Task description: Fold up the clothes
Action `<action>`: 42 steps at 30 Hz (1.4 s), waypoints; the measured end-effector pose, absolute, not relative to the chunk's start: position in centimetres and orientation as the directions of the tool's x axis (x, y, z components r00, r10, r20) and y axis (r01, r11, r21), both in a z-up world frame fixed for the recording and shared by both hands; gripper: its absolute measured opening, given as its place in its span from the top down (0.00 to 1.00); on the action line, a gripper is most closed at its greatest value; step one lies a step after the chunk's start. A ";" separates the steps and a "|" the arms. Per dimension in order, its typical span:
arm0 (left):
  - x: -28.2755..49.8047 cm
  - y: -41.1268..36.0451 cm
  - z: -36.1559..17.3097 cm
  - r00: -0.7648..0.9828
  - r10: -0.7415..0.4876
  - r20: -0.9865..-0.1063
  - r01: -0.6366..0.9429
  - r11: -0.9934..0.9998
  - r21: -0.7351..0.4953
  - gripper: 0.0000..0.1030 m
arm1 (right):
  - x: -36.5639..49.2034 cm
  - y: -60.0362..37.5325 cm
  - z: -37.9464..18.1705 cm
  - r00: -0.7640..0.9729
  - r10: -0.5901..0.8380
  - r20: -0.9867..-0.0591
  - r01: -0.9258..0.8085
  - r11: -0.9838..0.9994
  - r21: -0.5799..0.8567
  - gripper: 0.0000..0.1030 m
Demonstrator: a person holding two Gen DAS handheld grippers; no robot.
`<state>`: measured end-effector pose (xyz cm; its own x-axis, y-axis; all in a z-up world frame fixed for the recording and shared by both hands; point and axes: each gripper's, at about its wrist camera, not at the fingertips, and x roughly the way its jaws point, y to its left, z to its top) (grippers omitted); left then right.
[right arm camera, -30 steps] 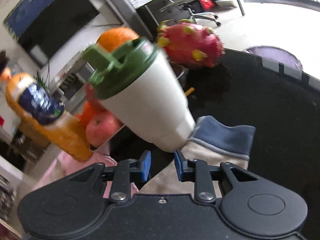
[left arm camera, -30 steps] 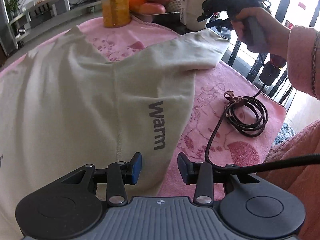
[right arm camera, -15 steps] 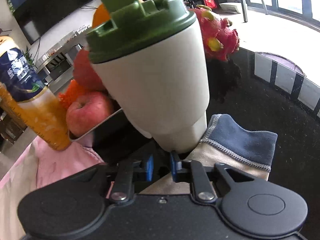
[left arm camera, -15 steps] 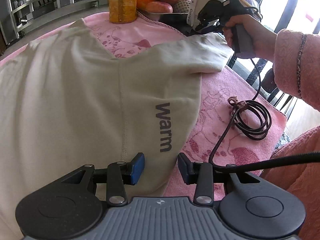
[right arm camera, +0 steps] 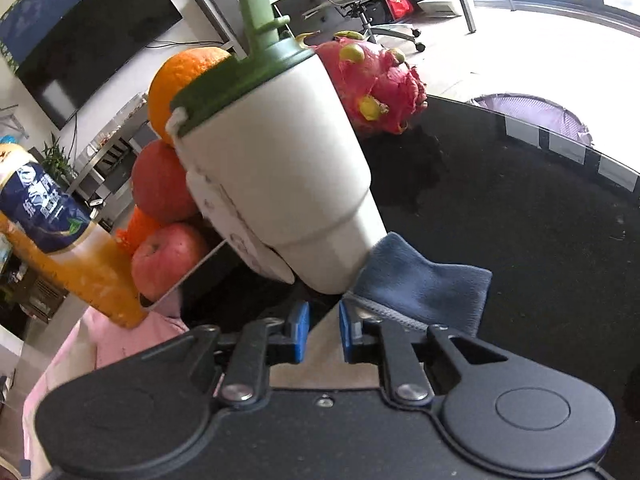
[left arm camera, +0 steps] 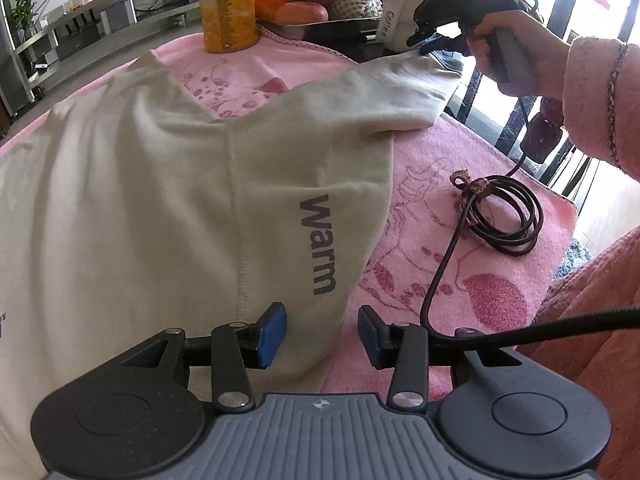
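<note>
Sleeve-fold step: right gripper (right arm camera: 323,332) jaws opening around the sleeve (right arm camera: 420,288) cuff, no firm pinch yet, left gripper (left arm camera: 322,334) unclenched over shirt (left arm camera: 160,220) hem; next needs re-clamp then fold inward

The left gripper (left arm camera: 322,334) points steeply downward, its blue-padded jaws standing apart and opening, with the edge of cloth lying between them but no pad pressing on it. A black cable runs from its right side. In the left wrist view the right gripper (left arm camera: 430,42) is gripped by its grey handle in the person's right hand (left arm camera: 500,46), the wrist coming out of a fluffy pink sleeve (left arm camera: 596,92) with a thin bracelet (left arm camera: 612,84) over it. The right gripper's (right arm camera: 323,334) jaws are narrow and opening, angled downward, with cream fabric showing in the gap between the blue pads.
</note>
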<state>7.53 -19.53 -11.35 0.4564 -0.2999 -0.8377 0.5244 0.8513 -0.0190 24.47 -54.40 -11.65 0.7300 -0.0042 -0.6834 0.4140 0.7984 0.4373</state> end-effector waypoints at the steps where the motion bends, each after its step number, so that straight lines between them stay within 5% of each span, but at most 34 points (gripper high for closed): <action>1: 7.6 -19.5 -11.3 0.455 -0.300 -0.838 0.523 0.852 -0.021 0.59 | 24.6 -54.2 -11.7 0.723 -0.008 -0.691 0.415 0.804 0.425 0.83; 21: 7.8 -19.4 -11.3 0.449 -0.308 -0.839 0.515 0.856 -0.039 0.57 | 26.5 -53.8 -12.2 0.704 -0.125 -0.699 0.421 0.866 0.269 0.79; 34: 7.5 -19.6 -11.4 0.456 -0.300 -0.838 0.533 0.846 -0.013 0.55 | 26.1 -54.3 -11.8 0.706 -0.067 -0.705 0.414 0.846 0.335 0.79; 38: 7.5 -20.2 -11.4 0.457 -0.285 -0.843 0.554 0.832 0.019 0.55 | 23.8 -55.1 -10.3 0.695 -0.064 -0.716 0.442 0.824 0.355 0.70; 40: 7.8 -20.3 -11.4 0.456 -0.285 -0.843 0.554 0.832 0.018 0.60 | 22.5 -55.5 -9.7 0.681 -0.073 -0.729 0.467 0.809 0.356 0.68; 42: 8.3 -20.4 -11.1 0.469 -0.268 -0.841 0.542 0.840 0.035 0.94 | 21.3 -56.0 -9.2 0.684 -0.071 -0.726 0.477 0.796 0.372 0.66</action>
